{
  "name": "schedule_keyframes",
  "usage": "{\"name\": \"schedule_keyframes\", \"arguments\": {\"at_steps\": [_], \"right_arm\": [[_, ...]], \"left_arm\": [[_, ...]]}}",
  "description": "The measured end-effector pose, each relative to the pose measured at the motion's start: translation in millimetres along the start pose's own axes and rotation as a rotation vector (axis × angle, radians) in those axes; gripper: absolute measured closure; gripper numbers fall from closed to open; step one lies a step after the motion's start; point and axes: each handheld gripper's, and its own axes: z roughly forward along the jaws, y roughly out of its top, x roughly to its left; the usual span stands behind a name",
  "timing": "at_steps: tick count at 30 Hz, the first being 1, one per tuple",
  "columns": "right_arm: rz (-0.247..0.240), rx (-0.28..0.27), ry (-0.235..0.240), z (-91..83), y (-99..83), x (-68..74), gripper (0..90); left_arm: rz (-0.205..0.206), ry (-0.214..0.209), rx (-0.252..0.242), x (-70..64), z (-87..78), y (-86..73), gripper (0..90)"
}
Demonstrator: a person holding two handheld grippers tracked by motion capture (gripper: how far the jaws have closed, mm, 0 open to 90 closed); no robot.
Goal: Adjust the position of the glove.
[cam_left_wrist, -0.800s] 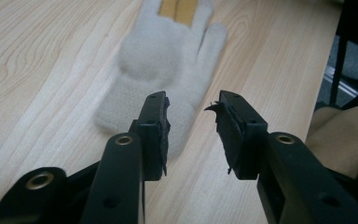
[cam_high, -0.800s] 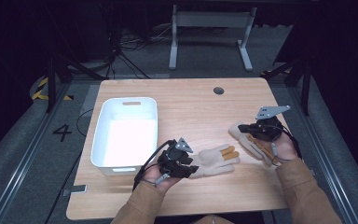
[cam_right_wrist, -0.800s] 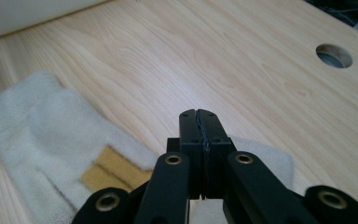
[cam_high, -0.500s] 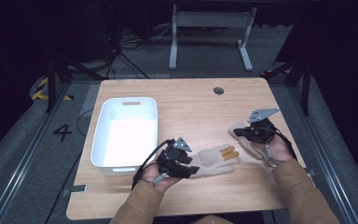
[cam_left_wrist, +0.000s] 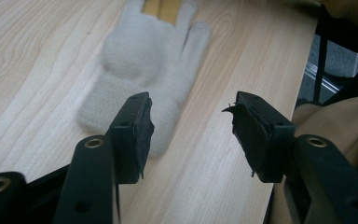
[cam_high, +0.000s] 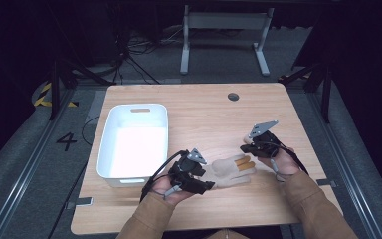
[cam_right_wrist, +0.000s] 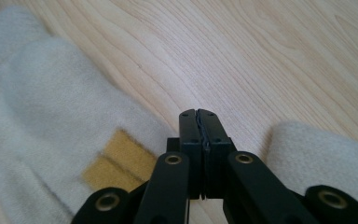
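Observation:
A cream knit glove (cam_high: 226, 172) with orange fingertip patches lies flat on the wooden table (cam_high: 204, 114), near the front. My left gripper (cam_high: 209, 179) is at its cuff end, open. In the left gripper view the jaws (cam_left_wrist: 191, 112) stand wide apart just above the cuff of the glove (cam_left_wrist: 142, 60). My right gripper (cam_high: 247, 149) hovers by the glove's fingertips. In the right gripper view it (cam_right_wrist: 199, 114) is shut with nothing between the jaws, over bare wood beside the orange patches of the glove (cam_right_wrist: 37, 116). More cream fabric (cam_right_wrist: 321, 158) lies to the jaws' right.
A white plastic bin (cam_high: 139, 107) stands on the left half of the table and looks empty. A round cable hole (cam_high: 233, 96) sits near the far edge. The table's right edge is close to my right hand.
My right gripper has shifted left, closer to the glove's fingertips. The left gripper and the glove have stayed in place.

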Motion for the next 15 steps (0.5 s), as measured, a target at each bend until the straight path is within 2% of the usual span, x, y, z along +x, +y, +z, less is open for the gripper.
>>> {"name": "schedule_keyframes", "arguments": {"at_steps": [6, 15], "right_arm": [[0.01, 0.03, -0.006, 7.0, -2.6, -1.4, 89.4], [-0.012, 0.06, -0.011, 17.0, -2.3, 2.7, 89.3]], "left_arm": [[0.019, -0.001, 0.017, -2.5, 3.8, 0.1, 44.9], [0.007, 0.001, 0.03, -2.7, 4.8, 0.0, 44.5]]}}
